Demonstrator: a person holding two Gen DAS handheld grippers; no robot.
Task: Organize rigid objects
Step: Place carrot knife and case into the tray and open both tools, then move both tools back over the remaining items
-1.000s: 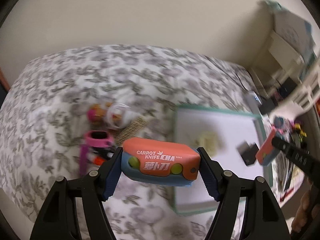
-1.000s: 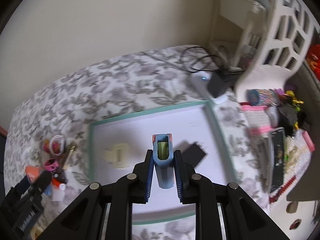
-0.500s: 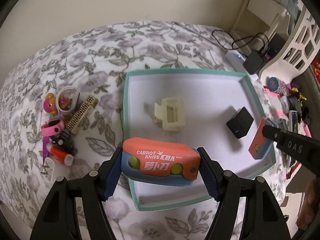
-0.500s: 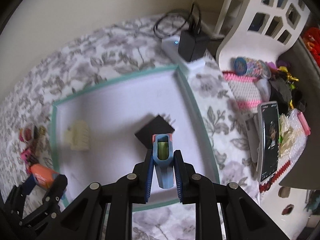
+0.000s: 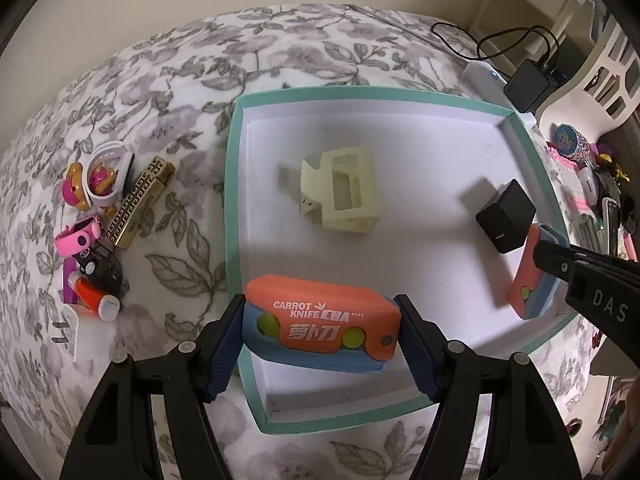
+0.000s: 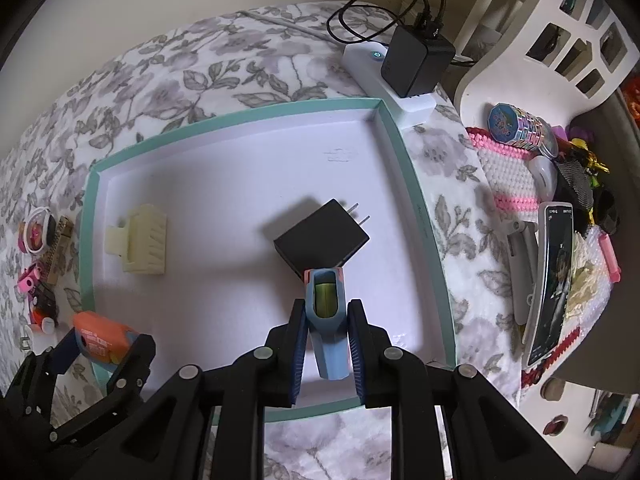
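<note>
Left wrist view, far left on the floral bedspread (image 5: 168,92): loose pile of small stuff: white ring with a pink-yellow toy (image 5: 105,173), gold patterned bar (image 5: 141,201), pink watch-like toy (image 5: 78,236), small black item, orange-white tube (image 5: 94,298), white plug (image 5: 66,336).

Just right of the pile, the teal-rimmed white box lid (image 5: 234,208) lies flat on the bed. Inside it: cream hair claw clip (image 5: 344,190) toward the left-middle, black charger cube (image 5: 506,216) toward the right, well apart.

Left hand-held gripper (image 5: 322,338) pinches an orange-blue carrot knife toy (image 5: 320,326) lengthwise, one blue pad on each end, printed face to the camera. It sits over the tray's near-left corner; contact with the tray floor can't be told.

Right hand-held gripper (image 6: 327,354) pinches a second carrot knife toy (image 6: 325,320) by its sides, end-on, tip pointing at the black charger cube (image 6: 322,236) and overlapping its near corner. In the left view this toy (image 5: 532,276) is over the tray's right edge, just beside the cube.

Further right, beyond the tray's far corner: white power strip (image 6: 366,60) with a black adapter (image 6: 420,60) and cable. Far right: pink-white beaded mat (image 6: 508,176), phone (image 6: 554,276), mixed clutter.
</note>
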